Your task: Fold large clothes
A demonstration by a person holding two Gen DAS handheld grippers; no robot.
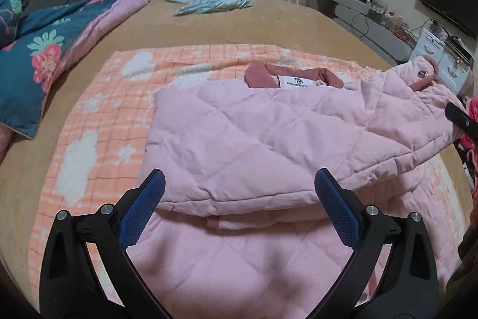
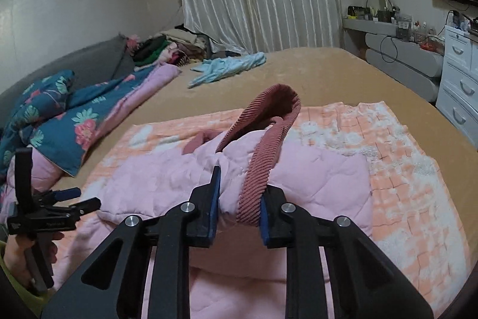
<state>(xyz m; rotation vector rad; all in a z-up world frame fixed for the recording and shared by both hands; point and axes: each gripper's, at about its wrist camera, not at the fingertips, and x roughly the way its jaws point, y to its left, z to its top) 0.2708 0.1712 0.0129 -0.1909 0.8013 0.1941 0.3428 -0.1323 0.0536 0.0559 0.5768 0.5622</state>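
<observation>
The right gripper point(image 2: 240, 199) was clamped on the pink quilted jacket point(image 1: 269, 133) at its ribbed dark-pink cuff point(image 2: 263, 169), lifting that sleeve off the orange checked blanket point(image 1: 98, 109). The left gripper point(image 1: 239, 199) hung wide open, empty, just above the jacket's near folded edge, which lay between its blue pads point(image 1: 143, 214)

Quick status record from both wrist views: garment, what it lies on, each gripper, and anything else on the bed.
garment: pink quilted jacket, one sleeve lifted
surface: peach checked blanket on a tan bed
right gripper: shut on the ribbed cuff and pink sleeve fabric
left gripper: open, over the jacket's folded edge, gripping nothing
other items: floral quilt; light blue garment
</observation>
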